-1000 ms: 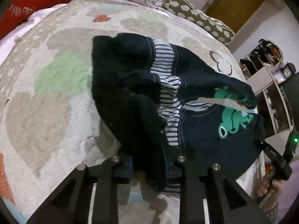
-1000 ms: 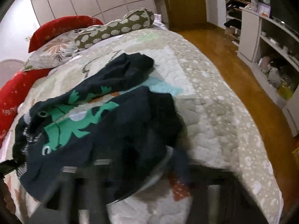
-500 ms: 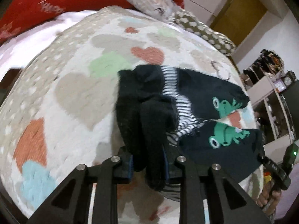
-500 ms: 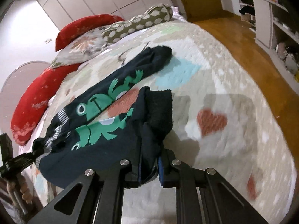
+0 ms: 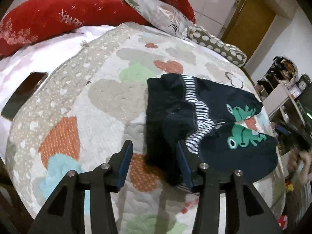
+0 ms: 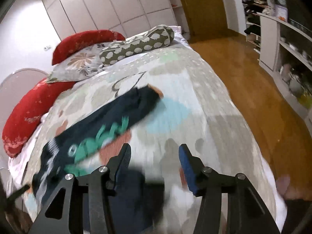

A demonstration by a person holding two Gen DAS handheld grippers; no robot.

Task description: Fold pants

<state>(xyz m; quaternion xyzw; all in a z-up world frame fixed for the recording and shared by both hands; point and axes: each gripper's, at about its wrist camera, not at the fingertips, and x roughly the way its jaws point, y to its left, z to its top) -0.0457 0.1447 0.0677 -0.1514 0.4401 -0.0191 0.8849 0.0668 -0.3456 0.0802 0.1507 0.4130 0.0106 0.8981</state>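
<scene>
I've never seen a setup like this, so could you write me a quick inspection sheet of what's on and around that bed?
Surface: quilt with hearts, covering the bed.
Job's things: dark frog-print pants lying spread on the quilt, waistband end bunched.
Clutter: phone on the white sheet; red pillows, spotted bolster.
Grippers: left gripper open, pants between its fingers; right gripper open, view blurred.
Cables: nothing seen.
Surroundings: wardrobe, wooden door, shelves.

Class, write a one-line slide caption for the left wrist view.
Open left gripper over the waistband end of dark frog-print pants spread on a heart-patterned quilt.
</scene>
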